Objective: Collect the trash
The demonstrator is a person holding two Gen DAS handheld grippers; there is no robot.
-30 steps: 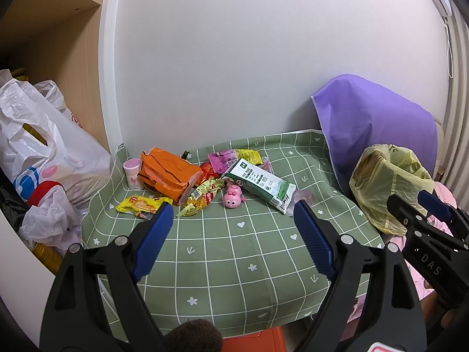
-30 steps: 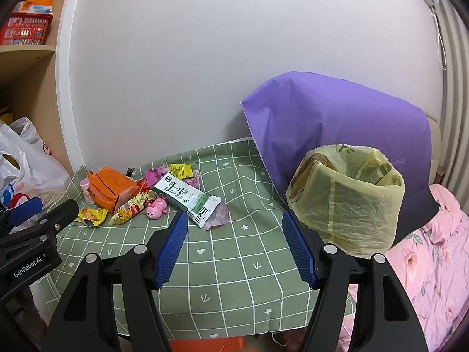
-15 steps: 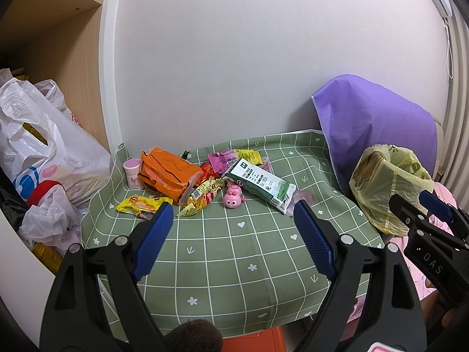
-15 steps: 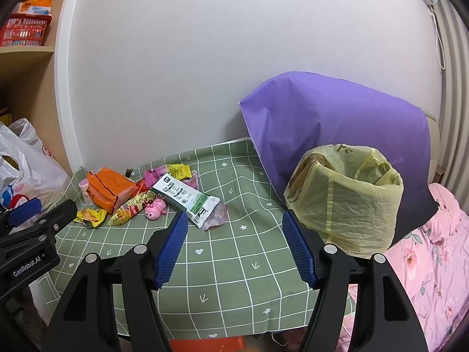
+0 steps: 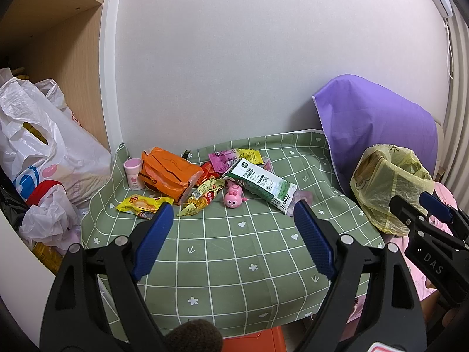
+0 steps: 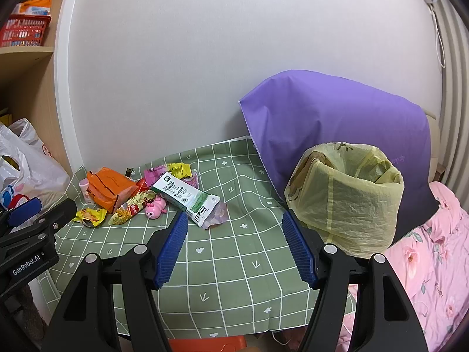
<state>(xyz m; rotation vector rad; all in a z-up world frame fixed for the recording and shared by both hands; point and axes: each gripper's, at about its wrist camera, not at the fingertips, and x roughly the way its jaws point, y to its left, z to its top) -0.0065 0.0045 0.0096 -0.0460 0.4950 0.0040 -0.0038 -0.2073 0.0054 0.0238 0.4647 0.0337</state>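
Surface: a table under a green checked cloth [image 5: 234, 252] printed with small white hearts, stars and arrows; the cloth hangs over the near edge.
Wall: plain white wall [image 5: 234, 58] right behind the table.
Trash: a loose heap at the back left of the cloth, well apart from both grippers.
Orange bag [image 5: 167, 173]: crumpled, at the left of the heap, just beside a small pink cup [image 5: 133, 174].
Yellow wrapper [image 5: 140, 204]: flat on the cloth in front of the orange bag.
Green-and-white packet [image 5: 261, 183]: lies slanted at the right of the heap, its end over a pale torn wrapper.
Pink toy [image 5: 233, 199]: a small pig-like figure between the packet and a yellow-red wrapper [image 5: 202, 198].
Yellow bin bag [image 6: 346, 202]: stands open at the table's right side, against a purple cover [image 6: 337, 123].
Left side of room: wooden shelf [image 5: 49, 6] with white plastic bags [image 5: 38, 146] piled below.
Right side of room: pink flowered bedding [image 6: 433, 249].
Below the table: an orange object [image 6: 205, 344], partly hidden.
Left gripper [image 5: 231, 231]: jaws spread wide, nothing between them, above the near half of the cloth.
Right gripper [image 6: 236, 234]: jaws spread wide, holding nothing, just left of the yellow bin bag.
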